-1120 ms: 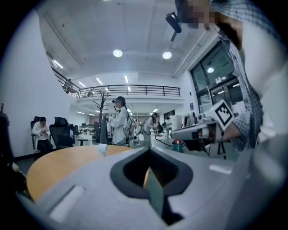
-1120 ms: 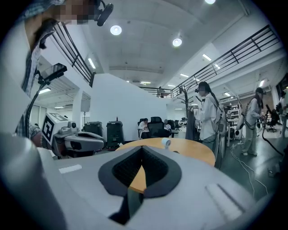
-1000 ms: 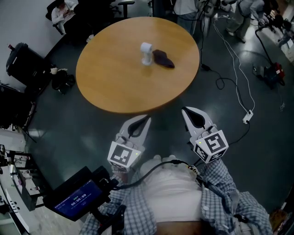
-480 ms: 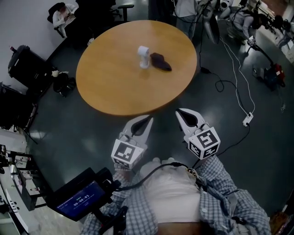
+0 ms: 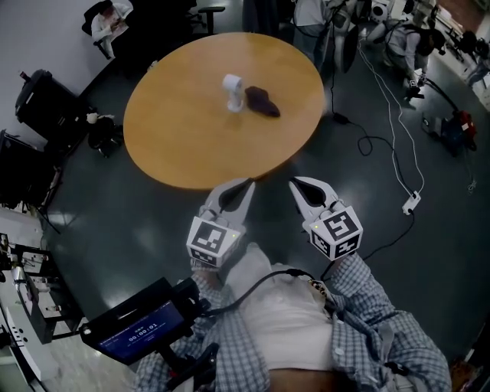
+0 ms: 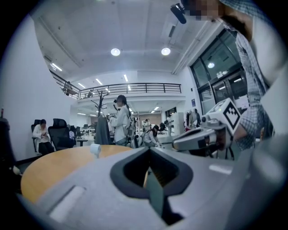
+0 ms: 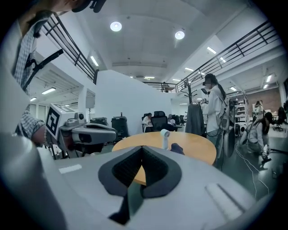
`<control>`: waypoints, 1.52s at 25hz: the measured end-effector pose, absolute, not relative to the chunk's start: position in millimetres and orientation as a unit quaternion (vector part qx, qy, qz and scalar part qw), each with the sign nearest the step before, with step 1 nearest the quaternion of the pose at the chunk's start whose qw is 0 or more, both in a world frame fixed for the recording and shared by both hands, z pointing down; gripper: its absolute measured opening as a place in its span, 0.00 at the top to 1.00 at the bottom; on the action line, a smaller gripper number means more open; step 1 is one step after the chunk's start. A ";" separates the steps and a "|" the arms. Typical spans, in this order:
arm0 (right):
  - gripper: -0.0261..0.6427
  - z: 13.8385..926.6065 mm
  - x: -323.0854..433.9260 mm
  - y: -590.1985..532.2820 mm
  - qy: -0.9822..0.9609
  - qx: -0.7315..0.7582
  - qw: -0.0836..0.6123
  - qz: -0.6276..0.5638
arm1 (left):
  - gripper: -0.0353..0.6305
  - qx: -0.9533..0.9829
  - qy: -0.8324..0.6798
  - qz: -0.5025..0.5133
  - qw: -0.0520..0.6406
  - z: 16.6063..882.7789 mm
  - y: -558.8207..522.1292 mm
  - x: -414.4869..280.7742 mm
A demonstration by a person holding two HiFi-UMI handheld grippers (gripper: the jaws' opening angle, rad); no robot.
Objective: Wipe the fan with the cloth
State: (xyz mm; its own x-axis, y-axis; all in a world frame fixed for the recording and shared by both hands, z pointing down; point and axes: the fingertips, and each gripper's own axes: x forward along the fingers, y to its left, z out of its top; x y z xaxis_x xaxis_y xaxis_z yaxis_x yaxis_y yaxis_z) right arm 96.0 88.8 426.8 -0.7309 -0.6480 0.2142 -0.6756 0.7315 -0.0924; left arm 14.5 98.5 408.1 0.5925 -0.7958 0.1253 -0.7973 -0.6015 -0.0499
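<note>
A small white fan point(image 5: 233, 91) stands upright near the middle of the round wooden table point(image 5: 184, 138). A dark purple cloth point(image 5: 261, 101) lies crumpled just to its right, touching or nearly touching it. The fan point(image 7: 165, 137) and cloth point(image 7: 177, 148) also show far off in the right gripper view; the fan point(image 6: 95, 149) shows in the left gripper view. My left gripper point(image 5: 246, 185) and right gripper point(image 5: 294, 184) hover side by side off the table's near edge, both shut and empty, pointing toward the table.
Black bags and cases point(image 5: 42, 99) sit on the dark floor left of the table. White cables and a power strip point(image 5: 412, 202) trail on the right. Office chairs point(image 5: 207, 9) and people stand beyond the table's far side. A device with a screen point(image 5: 138, 326) hangs at my waist.
Both grippers have drifted up the picture, closer to the table's near edge. Their jaws stayed shut. The fan and cloth have not moved on the table.
</note>
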 end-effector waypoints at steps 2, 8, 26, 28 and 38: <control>0.96 425.3 95.4 87.5 -0.927 0.357 0.079 0.084 | 0.95 0.891 -0.449 0.070 0.002 406.8 96.1 14.4; 0.96 425.1 92.7 77.4 -0.926 0.362 0.069 0.084 | 0.94 0.887 -0.456 0.077 -0.009 406.1 84.4 8.1; 0.96 462.8 42.3 -93.2 -0.914 0.367 0.117 0.126 | 0.85 0.884 -0.458 0.086 0.025 442.4 -105.9 -68.8; 0.96 469.2 43.3 -109.2 -0.913 0.367 0.123 0.127 | 0.81 0.882 -0.460 0.101 0.030 457.3 -127.1 -70.7; 0.96 508.6 30.3 -170.5 -0.912 0.347 0.161 0.149 | 0.64 0.862 -0.473 0.162 0.084 542.1 -196.8 -78.4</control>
